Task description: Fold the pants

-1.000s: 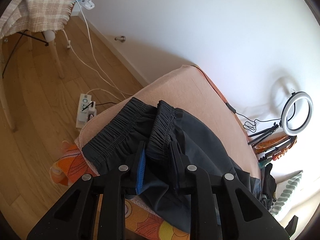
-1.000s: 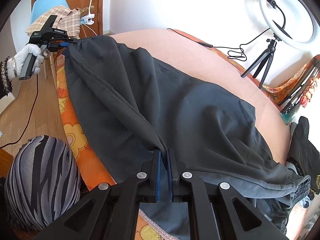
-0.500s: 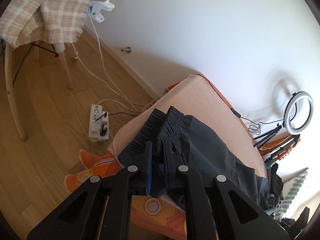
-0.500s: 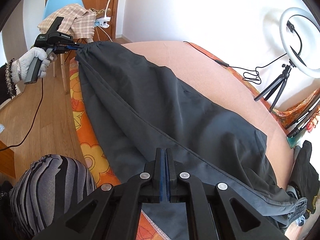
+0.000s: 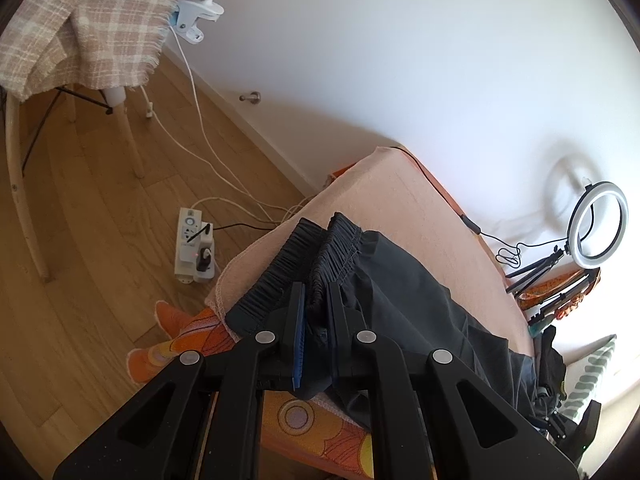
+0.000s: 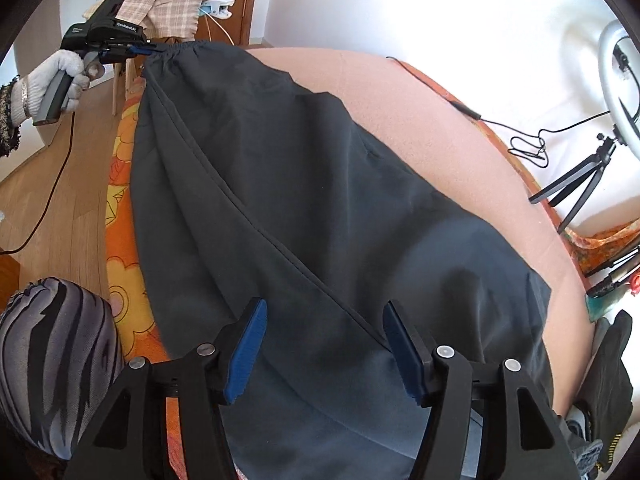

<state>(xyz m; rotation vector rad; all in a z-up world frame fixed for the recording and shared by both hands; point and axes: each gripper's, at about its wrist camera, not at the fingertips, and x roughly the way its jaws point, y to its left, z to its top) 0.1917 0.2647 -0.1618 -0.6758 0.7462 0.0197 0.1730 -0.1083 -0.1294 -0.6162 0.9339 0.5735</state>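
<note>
Pants (image 6: 304, 184) lie lengthwise on the pink blanket (image 6: 420, 120) that covers the bed, folded leg over leg, with the waistband (image 5: 320, 256) toward 11 o'clock in the right wrist view and the hems running off toward 5 o'clock. Left gripper (image 5: 316, 304) is clamped on the gathered waistband near the blanket's corner, probably to pin that end while the cloth is pulled straight; from the other camera it shows at 10 o'clock (image 6: 138, 49), held by a gloved hand (image 6: 44, 80). Right gripper (image 6: 322, 340) hovers over the legs with its jaws opening, blue pads well apart and nothing pinched between them, the cloth lying flat beneath. That release suggests the leg end is now judged smooth enough to lie unaided. A seam ridge runs diagonally from waistband to between the pads, so the next fold likely needs a fresh grip lower down.
</note>
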